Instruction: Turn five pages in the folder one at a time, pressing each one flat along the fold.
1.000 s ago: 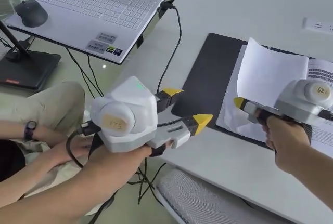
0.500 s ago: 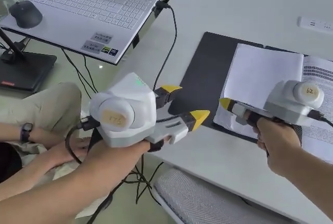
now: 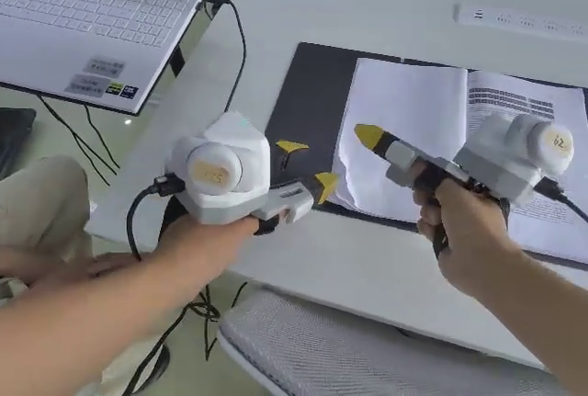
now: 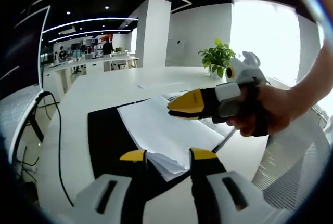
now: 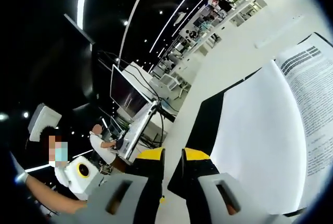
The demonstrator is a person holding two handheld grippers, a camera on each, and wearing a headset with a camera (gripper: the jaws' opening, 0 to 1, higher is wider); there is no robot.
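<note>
Folder: one folder lies open on the white table, with its black cover flat. It is in front of both grippers.
Pages: two pages are showing. The left page is blank and lies flat. The right page has printed text.
Right gripper: the right gripper is above the lower part of the left page and points toward the left. Its yellow jaws are drawn nearly together with only a thin gap, and there is nothing between them. I cannot tell whether it touches the paper.
Left gripper: the left gripper is at the near left corner of the folder, just beside the lower corner of the left page. Its jaws stand clearly apart and hold nothing. I cannot tell whether they touch the cover.
Hands: there are two, a left hand and a right hand, and each one holds a gripper.
Around: one laptop is on the far left, with a black cable running beside it. One white power strip lies behind the folder. One grey chair seat is under the near edge of the table.
</note>
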